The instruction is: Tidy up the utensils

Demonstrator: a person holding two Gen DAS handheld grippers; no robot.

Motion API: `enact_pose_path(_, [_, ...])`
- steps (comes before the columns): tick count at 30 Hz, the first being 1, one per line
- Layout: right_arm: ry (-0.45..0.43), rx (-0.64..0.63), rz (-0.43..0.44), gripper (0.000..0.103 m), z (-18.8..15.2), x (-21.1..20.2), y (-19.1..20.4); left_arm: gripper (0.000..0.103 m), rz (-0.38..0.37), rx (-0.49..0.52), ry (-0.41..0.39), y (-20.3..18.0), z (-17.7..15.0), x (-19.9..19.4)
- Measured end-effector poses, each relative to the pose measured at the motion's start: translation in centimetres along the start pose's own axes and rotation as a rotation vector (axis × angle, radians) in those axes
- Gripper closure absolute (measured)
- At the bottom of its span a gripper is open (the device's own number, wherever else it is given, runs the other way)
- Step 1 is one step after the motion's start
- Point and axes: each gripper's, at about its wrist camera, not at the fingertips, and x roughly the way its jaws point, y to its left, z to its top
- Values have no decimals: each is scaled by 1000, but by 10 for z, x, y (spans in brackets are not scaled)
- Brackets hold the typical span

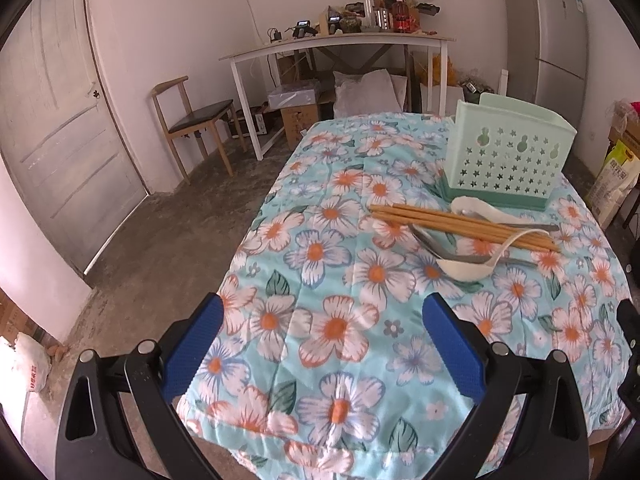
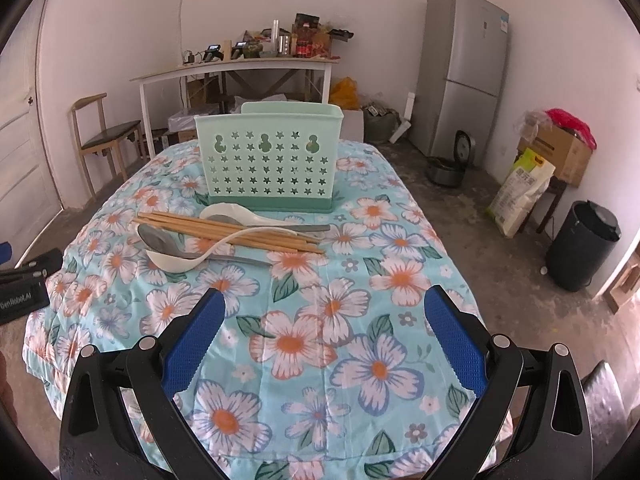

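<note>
Both the left gripper (image 1: 322, 346) and right gripper (image 2: 324, 344) hang spread and empty over the floral cloth (image 2: 360, 280); chopsticks (image 2: 224, 230) and spoons (image 2: 176, 258) lie heaped before the green holder (image 2: 270, 160), untouched. Sorting appears unstarted; next comes pinching one piece free.

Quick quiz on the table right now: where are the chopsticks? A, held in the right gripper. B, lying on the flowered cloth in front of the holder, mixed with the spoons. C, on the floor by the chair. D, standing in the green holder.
B: the chopsticks lie flat on the flowered cloth before the green holder, crossing the spoons, and both grippers are open and hold nothing.
</note>
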Motion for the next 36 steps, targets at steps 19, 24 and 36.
enact_pose_path(19, [4, -56, 198, 8, -4, 56, 15, 6, -494, -138, 45, -1, 34, 67])
enact_pose_path(24, [4, -94, 243, 8, -6, 67, 24, 6, -500, -136, 44, -7, 42, 88])
enact_pose_path(36, [14, -138, 292, 8, -3, 78, 28, 64, -559, -232, 266, -18, 39, 151])
